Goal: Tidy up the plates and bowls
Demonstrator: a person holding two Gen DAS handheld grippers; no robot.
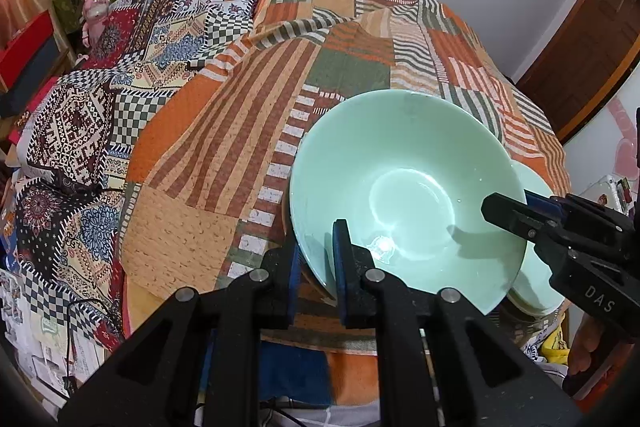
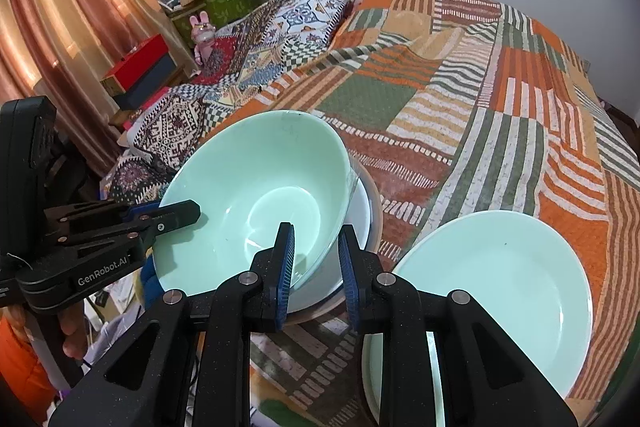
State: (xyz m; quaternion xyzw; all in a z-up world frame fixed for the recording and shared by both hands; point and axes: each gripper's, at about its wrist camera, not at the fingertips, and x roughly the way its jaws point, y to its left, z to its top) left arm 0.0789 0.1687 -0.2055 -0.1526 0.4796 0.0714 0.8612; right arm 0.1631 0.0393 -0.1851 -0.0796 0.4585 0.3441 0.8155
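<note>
Mint-green bowl (image 2: 256,195) carried by both grippers above a stack of bowls (image 2: 360,223) on the patchwork bedspread (image 2: 500,115).

Left gripper (image 1: 318,259) and right gripper (image 2: 316,259) each clench opposite rims; level the tilted bowl, centre it, lower both sides together, clear of the green plate (image 2: 500,279).

The left tool (image 1: 318,259) tilts steeply downward, its two blue-padded fingers (image 1: 341,263) clamped on the near rim of the bowl (image 1: 400,183). The right tool (image 2: 316,263) slants down likewise, its pads pinching the same bowl's opposite rim. Each tool shows in the other's view, reaching in from the side. Part of a hand (image 2: 74,333) grips the left tool's handle.
</note>
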